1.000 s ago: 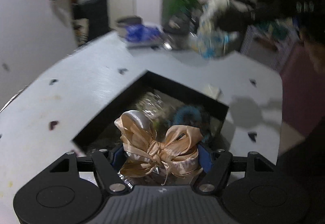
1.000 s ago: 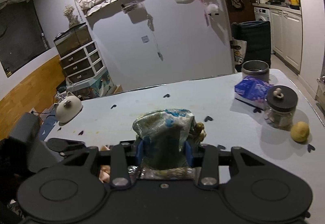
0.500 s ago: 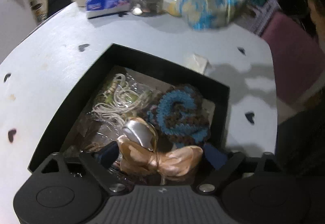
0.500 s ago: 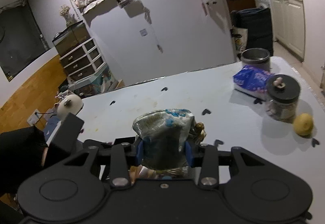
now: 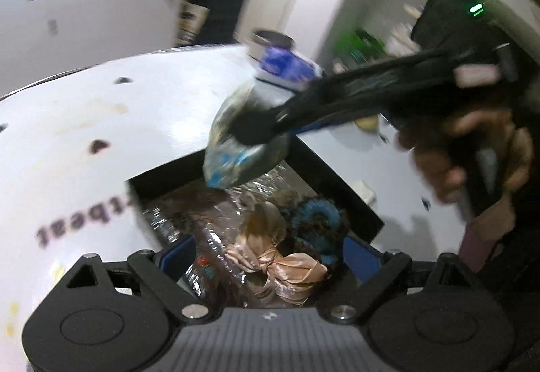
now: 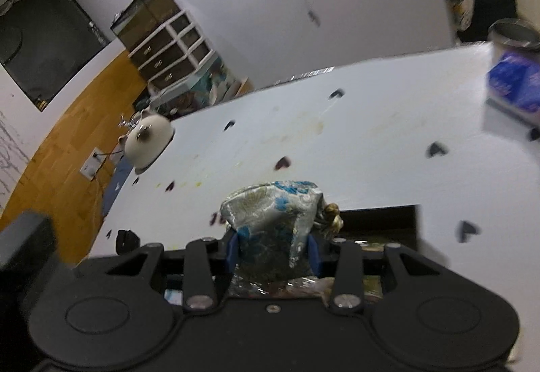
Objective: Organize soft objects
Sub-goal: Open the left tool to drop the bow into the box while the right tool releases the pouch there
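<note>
Silver-blue brocade pouch [image 6: 275,230] between blue fingers [image 6: 232,248], above black box [image 6: 378,220].

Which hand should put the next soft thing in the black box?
The right gripper, probably. It is shut on the flowery pouch, held just above the black box. The left gripper is open and holds nothing, with the ribbon bow lying in the box.
</note>
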`<state>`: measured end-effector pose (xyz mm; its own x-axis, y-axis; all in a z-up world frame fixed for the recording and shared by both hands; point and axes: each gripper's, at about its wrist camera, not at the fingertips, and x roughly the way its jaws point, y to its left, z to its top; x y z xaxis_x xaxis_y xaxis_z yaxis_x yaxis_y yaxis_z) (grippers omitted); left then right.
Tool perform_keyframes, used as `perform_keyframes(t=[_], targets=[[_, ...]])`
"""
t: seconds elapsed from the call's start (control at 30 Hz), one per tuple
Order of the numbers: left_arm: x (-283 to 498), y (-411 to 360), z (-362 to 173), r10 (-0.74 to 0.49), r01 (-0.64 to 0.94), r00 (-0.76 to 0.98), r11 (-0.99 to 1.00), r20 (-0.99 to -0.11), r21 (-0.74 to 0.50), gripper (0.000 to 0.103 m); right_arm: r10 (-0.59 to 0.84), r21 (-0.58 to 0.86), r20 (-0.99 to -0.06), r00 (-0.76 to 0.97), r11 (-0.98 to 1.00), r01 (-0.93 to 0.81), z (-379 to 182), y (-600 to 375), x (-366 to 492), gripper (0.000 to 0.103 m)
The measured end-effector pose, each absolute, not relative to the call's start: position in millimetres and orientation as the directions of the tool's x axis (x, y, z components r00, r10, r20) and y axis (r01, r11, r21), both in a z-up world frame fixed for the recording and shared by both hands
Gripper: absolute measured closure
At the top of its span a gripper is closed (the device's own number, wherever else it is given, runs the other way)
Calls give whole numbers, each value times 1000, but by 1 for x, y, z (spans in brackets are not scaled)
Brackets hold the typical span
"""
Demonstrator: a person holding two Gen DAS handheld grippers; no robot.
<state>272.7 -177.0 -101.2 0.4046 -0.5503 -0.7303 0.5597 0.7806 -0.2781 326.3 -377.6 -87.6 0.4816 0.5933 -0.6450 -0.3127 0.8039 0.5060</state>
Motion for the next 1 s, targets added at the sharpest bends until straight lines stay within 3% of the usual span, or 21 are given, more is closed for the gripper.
perform_keyframes(t=[0.1,0.27,0.77,0.93,1.0], targets=[[262,-166,-97,-530,477,466,825,-708,-303,9,611,536,-677,411,791,-294,-105,-359,343,63],[249,-155,-91,-498,387,535,862,-682,-326,9,546,500,-804,236,835,-228,-139,-335,363,63],[232,-159,-79,-442,319,603,897,-664,-307,9,486,441,-848,214,869,-225,-152,-312,381,66],[227,-161,-69,-446,325,616,895,-649,-306,9,579,574,-805,130,815,-75,-134,-336,382,68],[225,-161,-67,-447,327,622,894,-643,-306,9,571,567,-812,121,821,-71,-128,-342,381,68]])
